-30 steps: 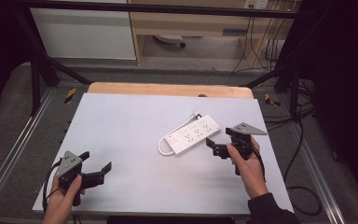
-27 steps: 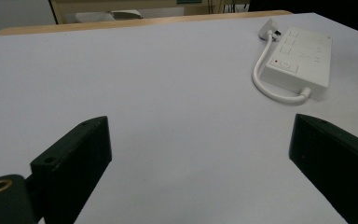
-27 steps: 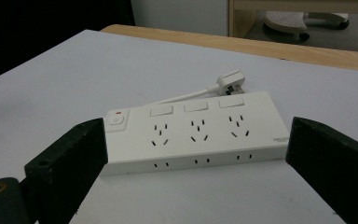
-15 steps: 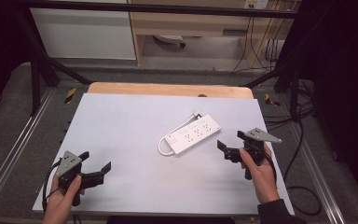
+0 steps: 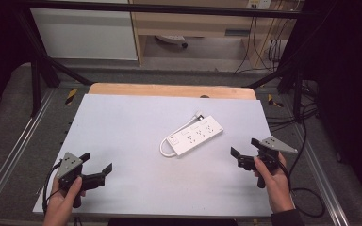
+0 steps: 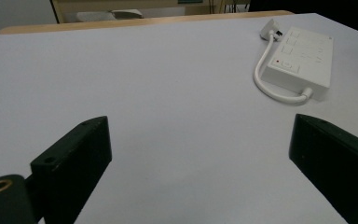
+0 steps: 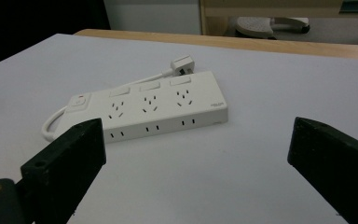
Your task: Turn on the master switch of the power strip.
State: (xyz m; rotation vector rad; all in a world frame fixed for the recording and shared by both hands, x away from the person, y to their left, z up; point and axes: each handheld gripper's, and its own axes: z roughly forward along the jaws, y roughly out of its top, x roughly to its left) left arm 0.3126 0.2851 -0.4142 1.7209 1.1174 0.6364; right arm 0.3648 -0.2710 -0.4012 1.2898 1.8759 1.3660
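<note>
A white table (image 5: 122, 127) carries a white power strip (image 5: 195, 137) with its looped cord (image 5: 169, 143).

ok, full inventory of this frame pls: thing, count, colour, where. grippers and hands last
power strip: 1, white, centre-right of the table, lying flat at an angle, switches and sockets up
cord: 1, white, loops from the strip's near end and runs along its left side
plug: 1, white, on the table at the strip's far end
table: 1, pale grey top, wooden edge at the far side
left gripper: 1, black with grey plate, near-left of the table, open, holding nothing
right gripper: 1, black with grey plate, near-right, open, holding nothing, aimed at the strip
left hand: 1, on the left gripper's handle
right hand: 1, on the right gripper's handle
</note>
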